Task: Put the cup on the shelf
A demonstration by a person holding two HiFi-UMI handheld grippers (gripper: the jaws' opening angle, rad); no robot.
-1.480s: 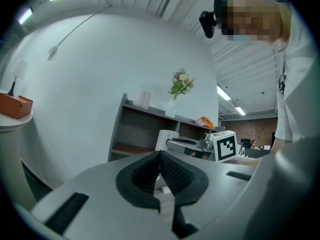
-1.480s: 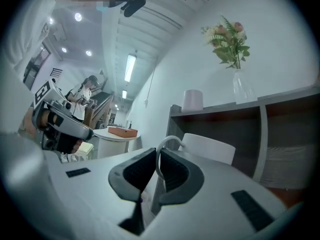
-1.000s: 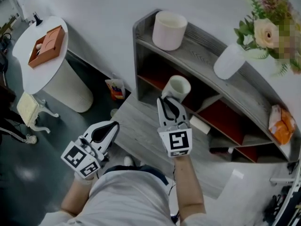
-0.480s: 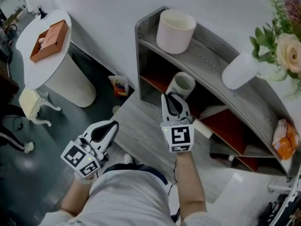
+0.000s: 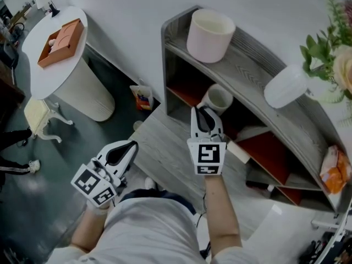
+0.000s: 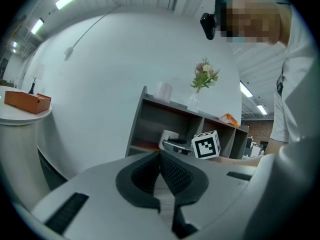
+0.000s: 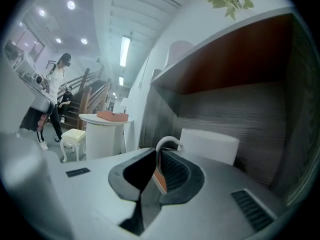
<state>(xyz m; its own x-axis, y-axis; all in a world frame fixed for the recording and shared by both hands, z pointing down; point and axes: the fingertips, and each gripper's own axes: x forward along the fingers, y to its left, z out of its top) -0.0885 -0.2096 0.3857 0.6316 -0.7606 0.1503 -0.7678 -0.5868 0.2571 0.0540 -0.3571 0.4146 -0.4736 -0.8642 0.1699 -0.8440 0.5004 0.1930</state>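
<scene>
A white cup (image 5: pixel 218 99) with a thin handle sits at the mouth of the grey shelf's (image 5: pixel 248 73) upper left compartment, just under the top board. My right gripper (image 5: pixel 205 113) is shut on the cup's handle from the near side. In the right gripper view the cup (image 7: pixel 207 144) stands upright ahead of the right gripper (image 7: pixel 159 160), with the compartment's wooden back wall (image 7: pixel 250 111) behind it. Low at the left, away from the shelf, my left gripper (image 5: pixel 127 148) is shut and holds nothing. From the left gripper view, the left gripper (image 6: pixel 161 157) faces the shelf (image 6: pixel 148 118) and the cup (image 6: pixel 167 137).
A pale pot (image 5: pixel 210 34), a white vase (image 5: pixel 286 87) with flowers and an orange packet (image 5: pixel 333 172) stand on the shelf top. A low grey wooden surface (image 5: pixel 164 154) lies before the shelf. At left are a round white table (image 5: pixel 38 78) bearing an orange box (image 5: pixel 60 42), and a cream stool (image 5: pixel 36 120).
My right gripper has carried the cup forward, further under the shelf's top board. The left gripper has stayed where it was.
</scene>
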